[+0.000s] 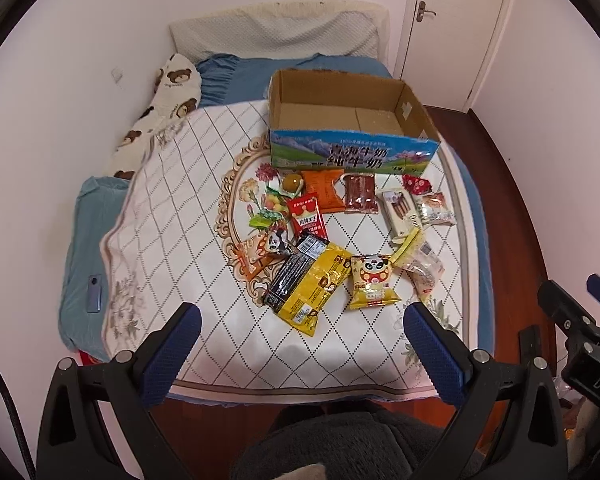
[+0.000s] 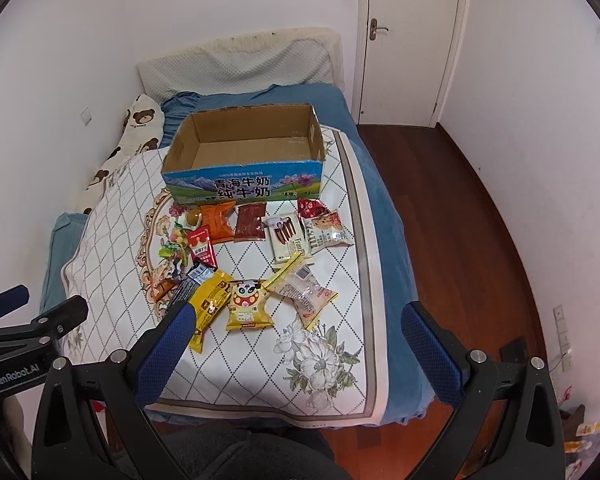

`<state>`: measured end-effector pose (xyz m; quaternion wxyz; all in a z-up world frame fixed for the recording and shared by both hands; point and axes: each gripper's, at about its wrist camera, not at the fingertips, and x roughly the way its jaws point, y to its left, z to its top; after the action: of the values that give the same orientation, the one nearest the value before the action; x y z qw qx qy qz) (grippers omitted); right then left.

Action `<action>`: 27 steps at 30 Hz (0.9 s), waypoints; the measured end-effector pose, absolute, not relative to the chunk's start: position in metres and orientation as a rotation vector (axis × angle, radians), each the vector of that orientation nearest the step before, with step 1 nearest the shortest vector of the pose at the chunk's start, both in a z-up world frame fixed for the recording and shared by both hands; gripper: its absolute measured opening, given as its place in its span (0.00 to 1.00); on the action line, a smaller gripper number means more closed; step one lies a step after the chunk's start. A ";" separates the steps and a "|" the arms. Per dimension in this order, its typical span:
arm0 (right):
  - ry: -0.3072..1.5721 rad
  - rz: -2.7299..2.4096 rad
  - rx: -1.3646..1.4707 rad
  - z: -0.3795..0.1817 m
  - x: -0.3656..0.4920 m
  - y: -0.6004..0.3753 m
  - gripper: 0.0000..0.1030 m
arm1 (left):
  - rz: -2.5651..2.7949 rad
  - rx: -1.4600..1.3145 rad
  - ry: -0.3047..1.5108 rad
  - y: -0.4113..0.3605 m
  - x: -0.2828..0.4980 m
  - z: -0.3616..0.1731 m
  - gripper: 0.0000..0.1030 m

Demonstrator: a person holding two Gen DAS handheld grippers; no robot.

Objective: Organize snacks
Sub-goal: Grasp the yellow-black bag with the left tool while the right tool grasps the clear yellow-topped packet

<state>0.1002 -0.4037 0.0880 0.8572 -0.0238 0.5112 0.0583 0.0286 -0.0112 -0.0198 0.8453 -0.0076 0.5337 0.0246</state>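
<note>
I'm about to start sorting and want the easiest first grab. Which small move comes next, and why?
Probably lower the right gripper onto the yellow panda packet: it lies nearest, both grippers are open and empty, and the cardboard box holds nothing yet.

Your left tongs [image 1: 300, 322] are black angular frames with round silver screws at the joints and textured blue pads [image 1: 172, 354] on the inner faces. Your right tongs [image 2: 296, 322] match: black arms, silver screws, blue pads [image 2: 430, 354]. At the left edge of the right view, the other tool's body reads "GenRobot.AI" in pale lettering. Dark fuzzy fabric covers your lap at bottom centre.
</note>
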 end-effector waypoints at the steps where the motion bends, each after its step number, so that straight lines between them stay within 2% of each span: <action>1: 1.094 0.139 -0.020 0.071 0.107 -0.406 1.00 | 0.062 -0.005 1.136 -0.010 0.032 -0.029 1.00; 9: 1.295 0.240 0.096 -0.047 0.146 -0.411 1.00 | 0.127 0.209 1.287 -0.009 0.079 -0.127 1.00; 16: 1.386 0.238 0.087 -0.103 0.169 -0.413 1.00 | -0.010 0.387 1.376 -0.028 0.121 -0.200 0.98; 21: 1.376 0.229 -0.087 -0.121 0.196 -0.411 1.00 | -0.166 0.514 1.395 -0.039 0.152 -0.249 0.97; 27: 1.439 0.324 -0.374 -0.166 0.237 -0.381 1.00 | -0.325 0.484 1.489 -0.038 0.177 -0.296 0.97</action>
<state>0.2368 -0.3807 -0.1663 0.7241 -0.1693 0.6522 0.1470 0.1768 -0.0379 -0.2964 0.6970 0.2172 0.6676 -0.1458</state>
